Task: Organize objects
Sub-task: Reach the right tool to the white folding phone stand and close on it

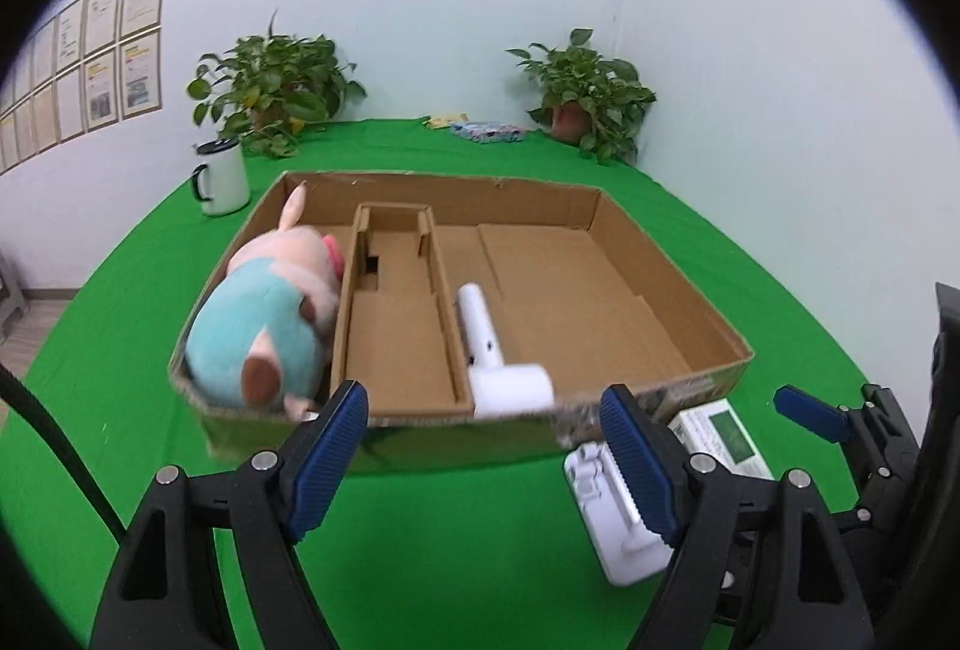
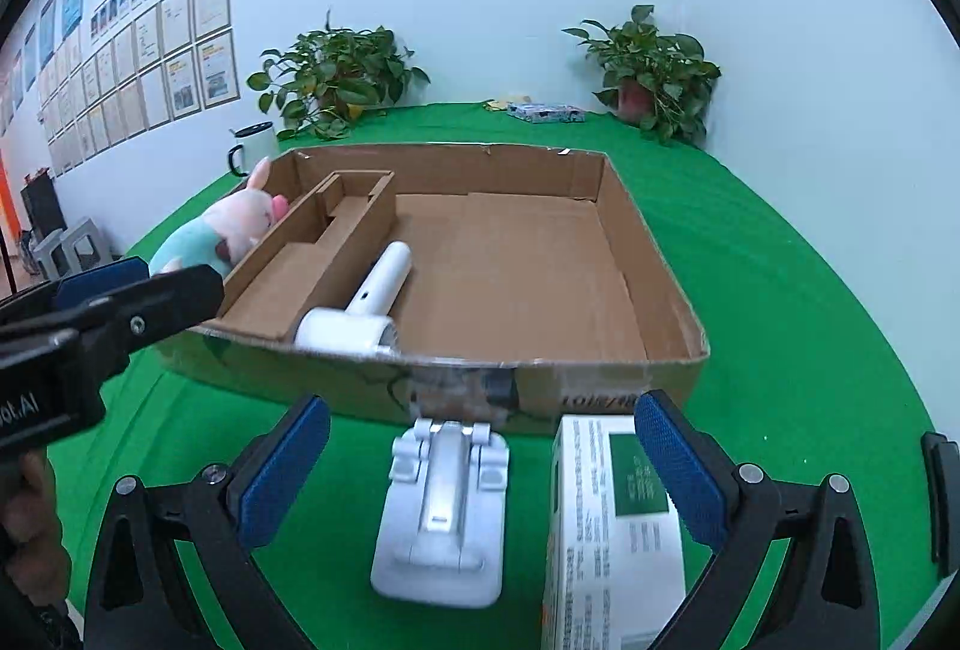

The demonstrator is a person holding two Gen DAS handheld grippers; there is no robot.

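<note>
A shallow cardboard box (image 1: 672, 278) (image 2: 648, 242) sits on the green cloth. A plush pig (image 1: 264, 314) (image 2: 228, 224) lies in its left compartment. A white hair dryer (image 1: 492, 350) (image 2: 366, 308) lies in the big compartment by the front wall. In front of the box lie a white folding stand (image 2: 441, 512) (image 1: 600, 506) and a white-and-green carton (image 2: 618, 530) (image 1: 720, 434). My left gripper (image 1: 492, 464) is open and empty before the box's front wall. My right gripper (image 2: 480, 476) is open and empty, the stand between its fingers, its right finger over the carton.
A white mug (image 1: 221, 176) (image 2: 252, 147) stands left of the box. Two potted plants (image 1: 270, 86) (image 1: 591, 95) stand at the back by the wall, with a flat printed packet (image 1: 486, 131) between them. The left gripper shows at the left in the right wrist view (image 2: 108, 314).
</note>
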